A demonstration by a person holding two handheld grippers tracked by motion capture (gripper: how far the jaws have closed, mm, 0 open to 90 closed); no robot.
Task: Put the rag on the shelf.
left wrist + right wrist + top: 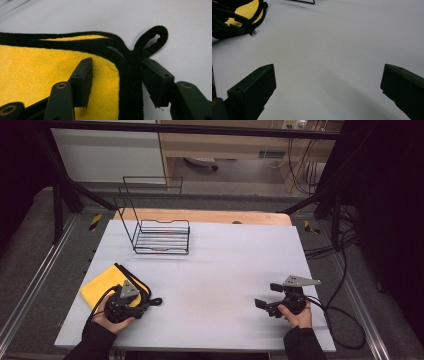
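From above, the left gripper [131, 301] is sitting on the yellow cloth [100, 287] at the tabletop's [225, 270] left edge. Left gripper view: half-open fingers [82, 80] are straddling the cloth's [37, 72] black-trimmed corner, grip uncertain. Right gripper view: right gripper [328, 87] fingers are gaping wide, empty

Even overhead light on white table [215, 265]; dark surroundings; close views soft, slightly blurred; faint shadows.
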